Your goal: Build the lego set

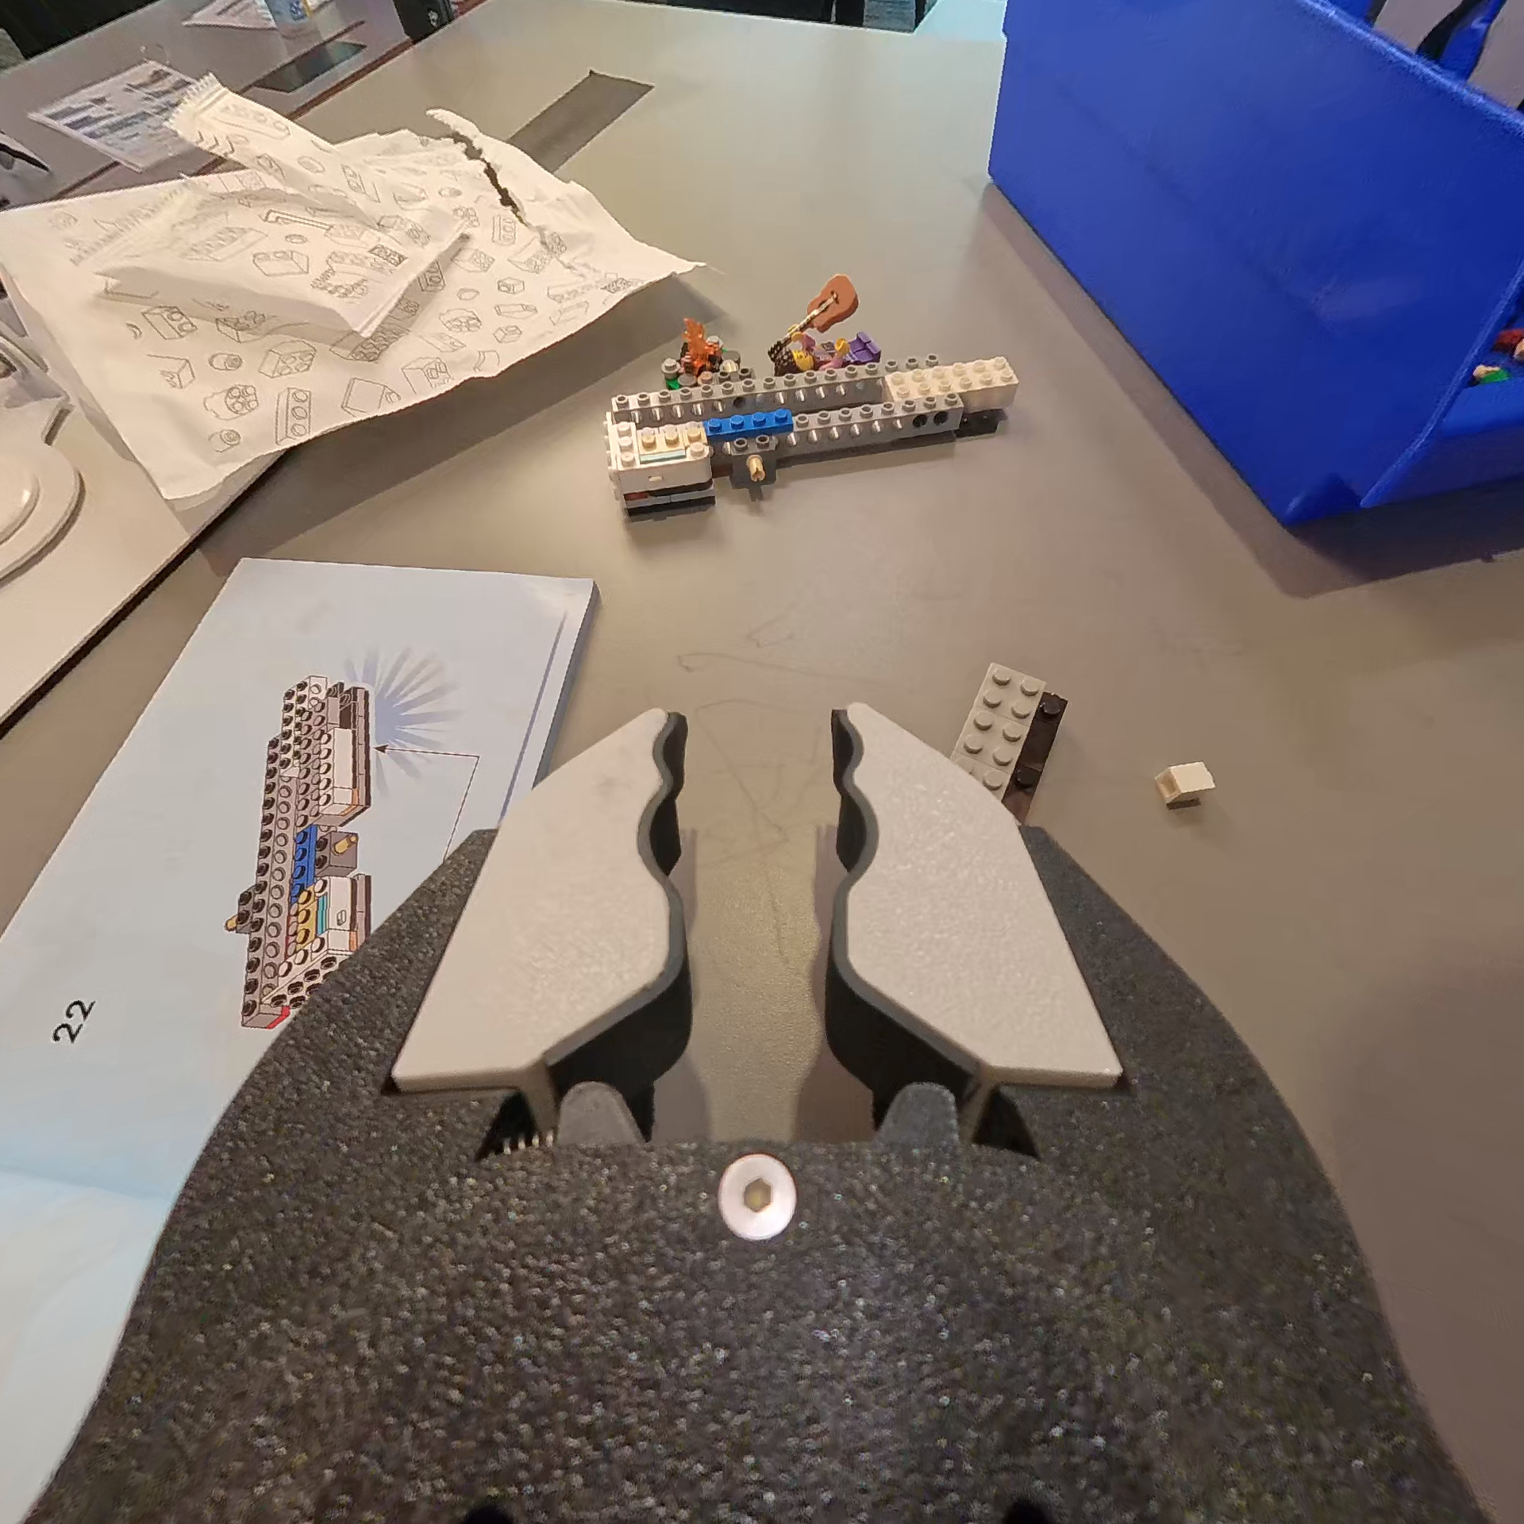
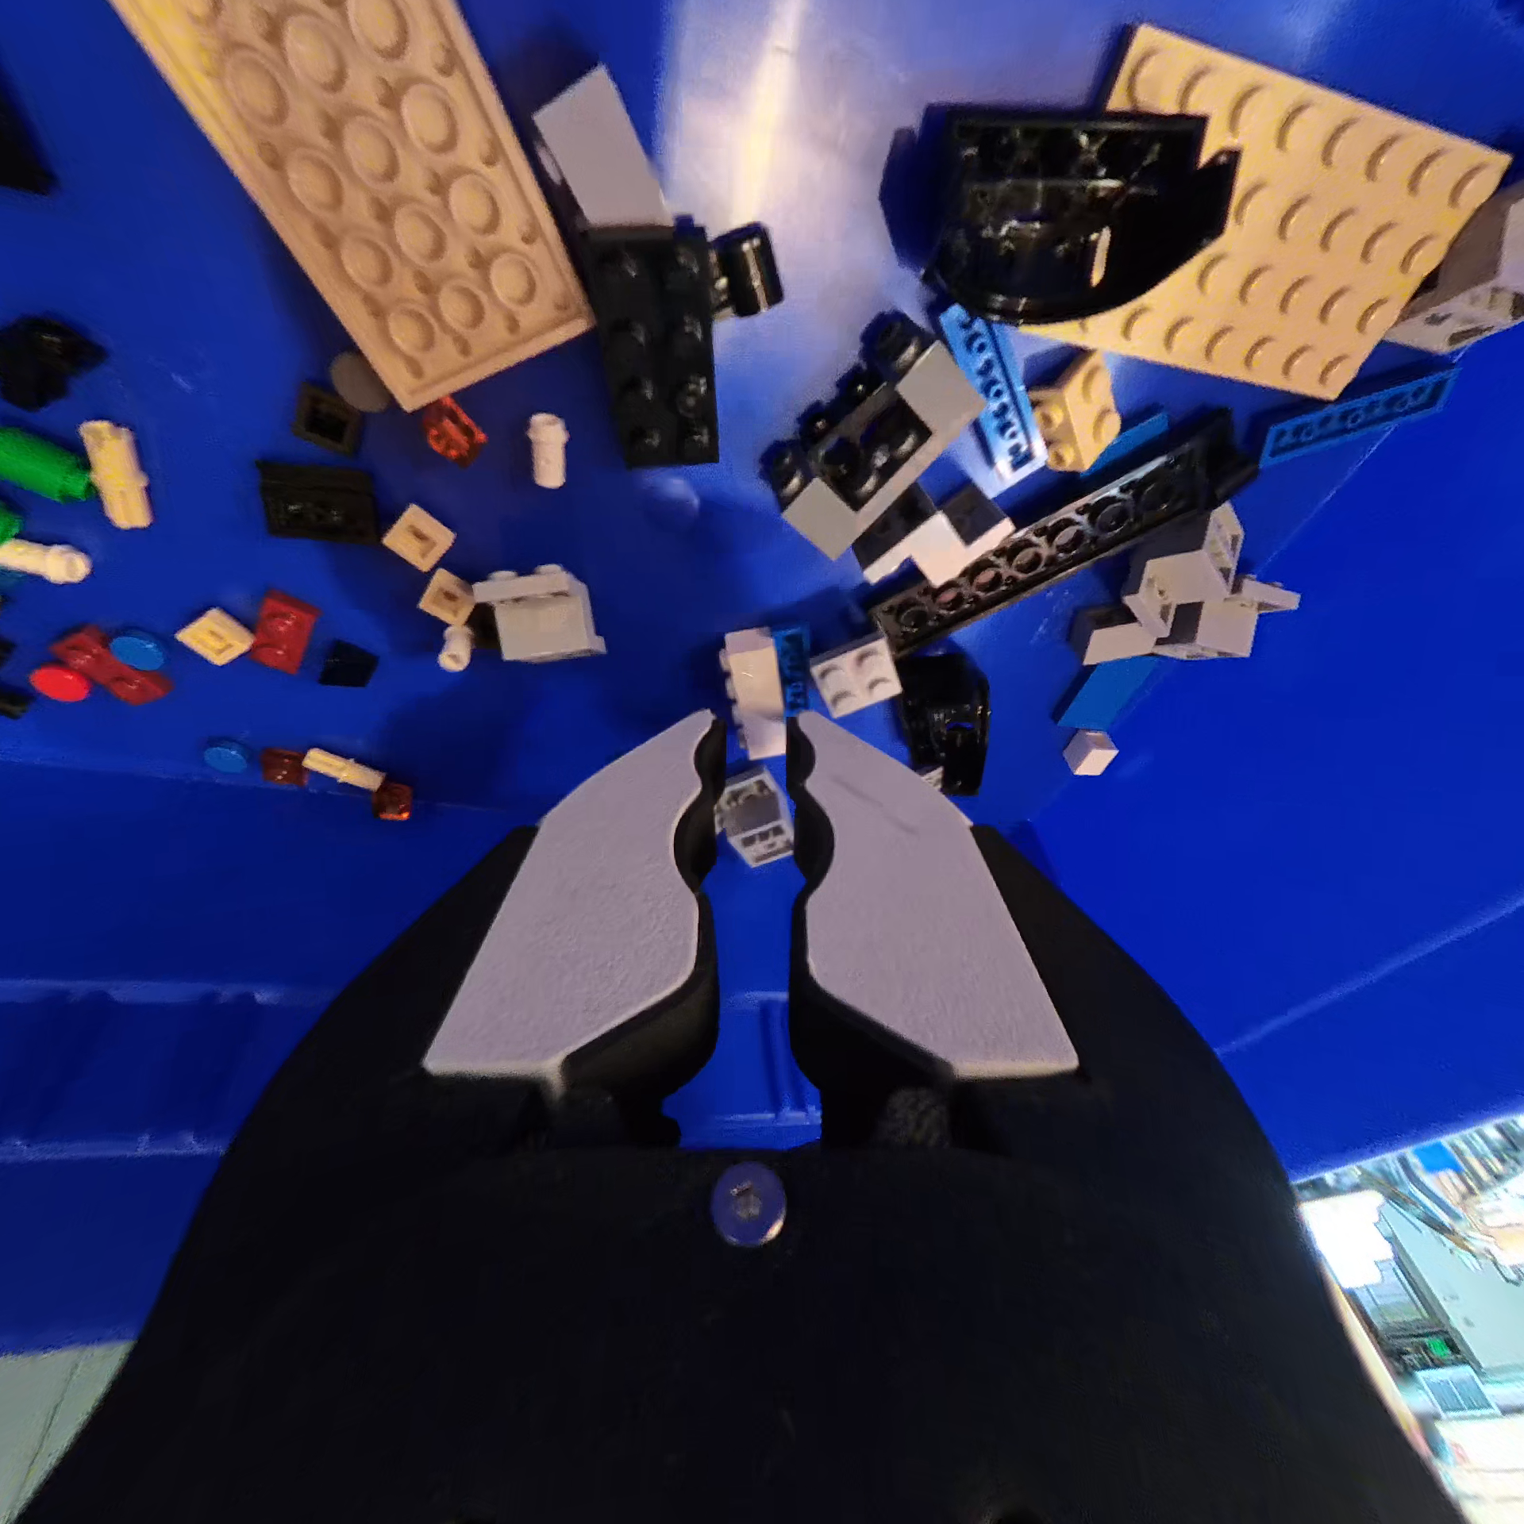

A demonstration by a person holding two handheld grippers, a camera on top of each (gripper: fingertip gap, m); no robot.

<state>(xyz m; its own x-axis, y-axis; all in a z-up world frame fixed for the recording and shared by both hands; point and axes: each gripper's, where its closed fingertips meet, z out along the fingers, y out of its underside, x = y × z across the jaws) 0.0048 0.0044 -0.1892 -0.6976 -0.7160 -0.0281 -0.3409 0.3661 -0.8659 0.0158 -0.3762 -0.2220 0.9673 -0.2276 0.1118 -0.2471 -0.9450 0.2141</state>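
We see the desk point(image 1: 825, 594) evenly and softly lit, faint shadows; inside the blue bin point(image 2: 330, 907) (glare up top) it's dimmer, bricks blurred, edges fisheye-bent.

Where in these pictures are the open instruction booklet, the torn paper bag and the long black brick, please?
instruction booklet point(image 1: 272, 742), left wrist view, on its pale blue page.
torn paper bag point(image 1: 346, 330), left wrist view, on its printed white middle.
long black brick point(image 2: 1055, 552), right wrist view, on its holed side.
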